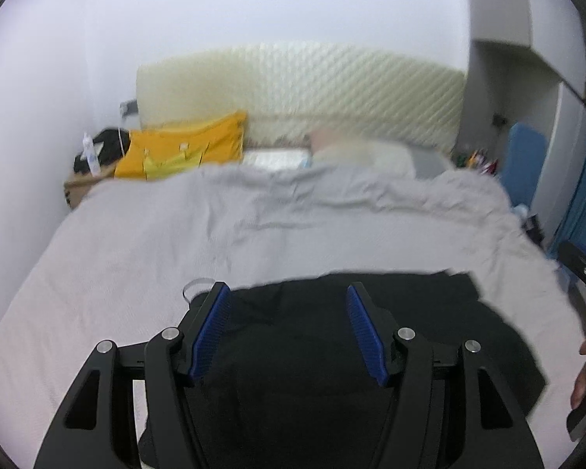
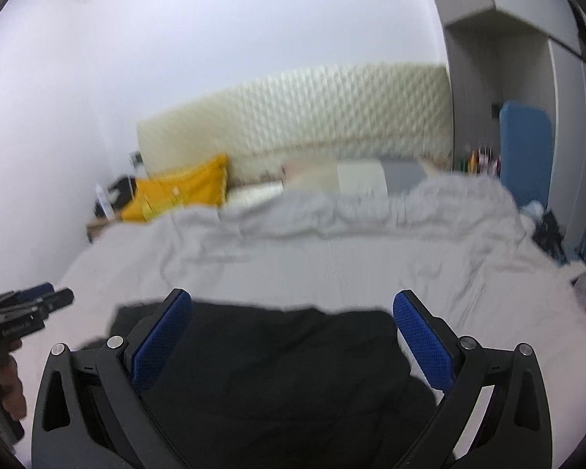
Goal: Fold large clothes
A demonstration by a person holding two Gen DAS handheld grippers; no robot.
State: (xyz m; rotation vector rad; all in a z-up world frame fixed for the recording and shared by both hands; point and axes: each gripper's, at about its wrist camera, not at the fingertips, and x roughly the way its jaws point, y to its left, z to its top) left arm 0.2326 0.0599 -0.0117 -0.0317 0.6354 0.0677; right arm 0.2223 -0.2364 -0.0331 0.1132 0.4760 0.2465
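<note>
Both the left gripper and the right gripper are hanging released and empty above the black garment, which is lying flat on the bed, seemingly for folding.

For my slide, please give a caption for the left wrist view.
Open left gripper above black garment on grey bedcover.

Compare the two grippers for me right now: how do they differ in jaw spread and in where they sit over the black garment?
The right gripper has its jaws spread wider than the left gripper. The left gripper sits over the black garment toward its left edge; the right gripper sits toward its right edge. Both are open with blue pads, empty, above the garment lying on the grey bedcover.
</note>
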